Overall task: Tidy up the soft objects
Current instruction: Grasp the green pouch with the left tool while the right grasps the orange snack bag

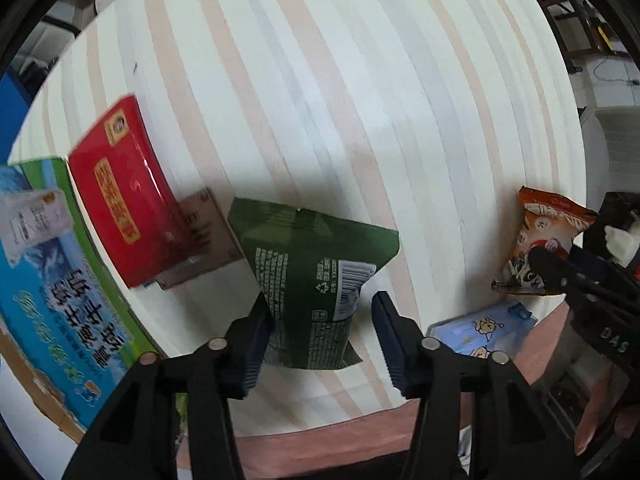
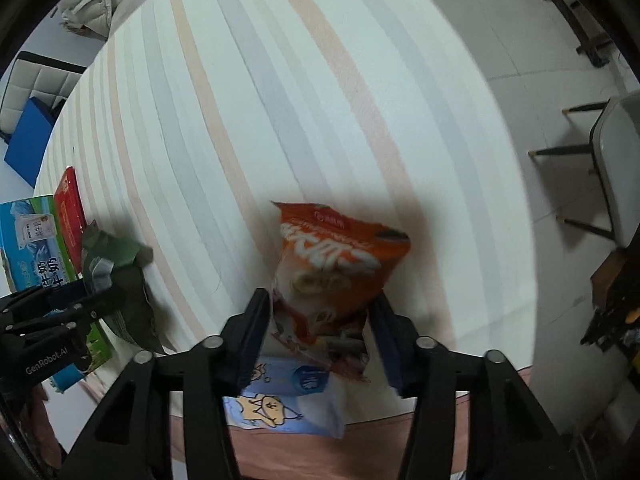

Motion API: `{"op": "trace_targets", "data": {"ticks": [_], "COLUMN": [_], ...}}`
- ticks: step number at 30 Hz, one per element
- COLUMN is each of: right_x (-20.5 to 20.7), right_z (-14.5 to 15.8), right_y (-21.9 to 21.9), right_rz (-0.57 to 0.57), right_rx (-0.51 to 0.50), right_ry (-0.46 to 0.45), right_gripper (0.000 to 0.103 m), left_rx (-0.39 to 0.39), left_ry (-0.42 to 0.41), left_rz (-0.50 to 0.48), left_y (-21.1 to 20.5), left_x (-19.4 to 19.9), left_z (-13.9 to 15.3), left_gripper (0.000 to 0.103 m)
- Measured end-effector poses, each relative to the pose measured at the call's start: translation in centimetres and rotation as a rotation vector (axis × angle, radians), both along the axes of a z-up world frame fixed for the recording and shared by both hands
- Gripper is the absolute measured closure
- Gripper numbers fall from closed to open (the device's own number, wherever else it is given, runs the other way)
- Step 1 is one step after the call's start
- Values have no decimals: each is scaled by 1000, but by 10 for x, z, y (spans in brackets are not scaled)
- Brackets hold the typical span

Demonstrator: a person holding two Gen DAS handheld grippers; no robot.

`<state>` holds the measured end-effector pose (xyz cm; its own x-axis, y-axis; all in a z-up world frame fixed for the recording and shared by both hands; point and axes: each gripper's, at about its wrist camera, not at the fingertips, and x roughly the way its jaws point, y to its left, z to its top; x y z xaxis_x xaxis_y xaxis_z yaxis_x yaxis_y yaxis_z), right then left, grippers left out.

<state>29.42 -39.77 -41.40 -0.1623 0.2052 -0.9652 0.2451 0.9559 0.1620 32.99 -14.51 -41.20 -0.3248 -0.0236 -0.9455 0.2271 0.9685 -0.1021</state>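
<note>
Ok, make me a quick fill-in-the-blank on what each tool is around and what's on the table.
The left tool straddles the ___ bag.
The right tool straddles the ___ bag.
The orange bag's lower end lies over a light ___ pack with cartoon drawings.
Missing words: green; orange; blue

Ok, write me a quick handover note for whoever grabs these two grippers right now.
Left gripper: jaws around the green bag's lower end; one pad touches, the other stands clear, so no grip yet.
Right gripper: jaws flank the orange snack bag, pads at its sides; firm grip unclear.
Blue cartoon pack lies under the orange bag at the table edge. Red box and milk carton sit left.
Done: nothing sorted visibly. Left: close, lift, place both bags, then the blue pack.
</note>
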Motion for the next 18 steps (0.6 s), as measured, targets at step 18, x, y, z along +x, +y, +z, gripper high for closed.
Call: {"op": "trace_targets", "data": {"ticks": [18], "right_x": [14], "right_z": [-3], "right_y": [7], "right_rz": [-1], "right_rx": [-67], "right_ry": [-5], "right_gripper": [64], "left_rx": [44], "left_ry": [-125], "left_rz": [57], "left_y": [35], "left_x": [-88], "left_z": [-18], "left_gripper": [72]}}
